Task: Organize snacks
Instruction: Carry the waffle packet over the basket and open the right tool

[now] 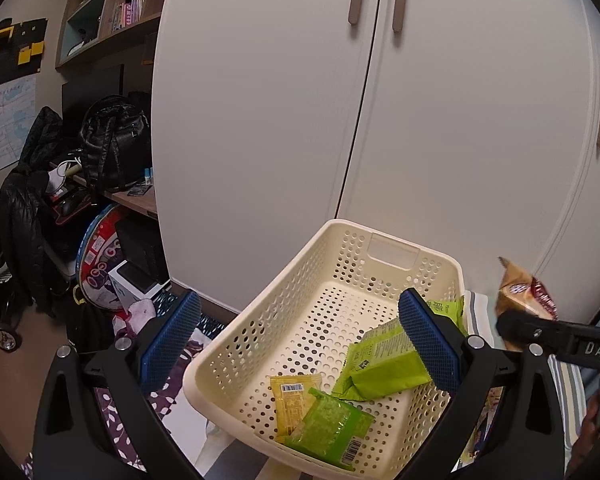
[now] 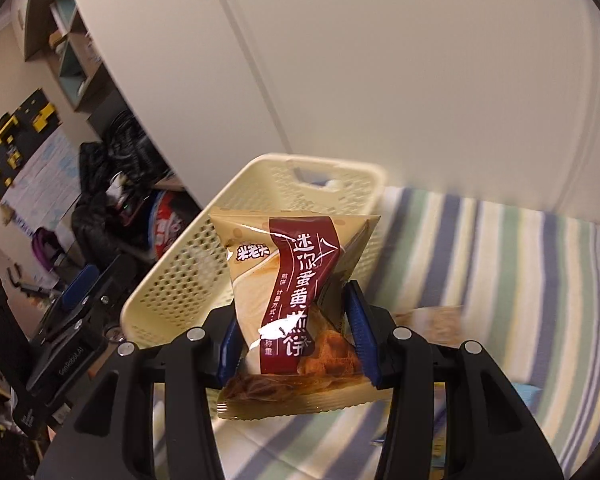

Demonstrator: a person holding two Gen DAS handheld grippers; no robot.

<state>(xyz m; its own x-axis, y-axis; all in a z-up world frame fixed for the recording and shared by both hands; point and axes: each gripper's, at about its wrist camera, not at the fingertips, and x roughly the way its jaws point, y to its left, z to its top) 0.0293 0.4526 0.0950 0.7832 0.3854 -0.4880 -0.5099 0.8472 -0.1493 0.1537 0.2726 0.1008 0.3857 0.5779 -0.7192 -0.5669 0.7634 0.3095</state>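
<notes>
A cream perforated basket (image 1: 260, 344) sits on the striped bedding, seen also in the right wrist view as the basket (image 2: 172, 280). Inside lie a large green packet (image 1: 384, 364), a yellow packet (image 1: 292, 396) and a small green packet (image 1: 328, 428). My left gripper (image 1: 300, 340) is open, its blue pads either side of the basket's near left part. My right gripper (image 2: 292, 340) is shut on a tan and maroon snack packet (image 2: 296, 276), held upright to the right of the basket; the same packet (image 1: 524, 292) shows at the right in the left wrist view.
White cupboard doors (image 1: 340, 100) rise just behind the basket. Striped bedding (image 2: 500, 280) extends to the right. A cluttered desk with a black backpack (image 1: 112, 140), a jacket and shelves fills the left. More wrappers lie on the bed beside the basket (image 1: 444, 308).
</notes>
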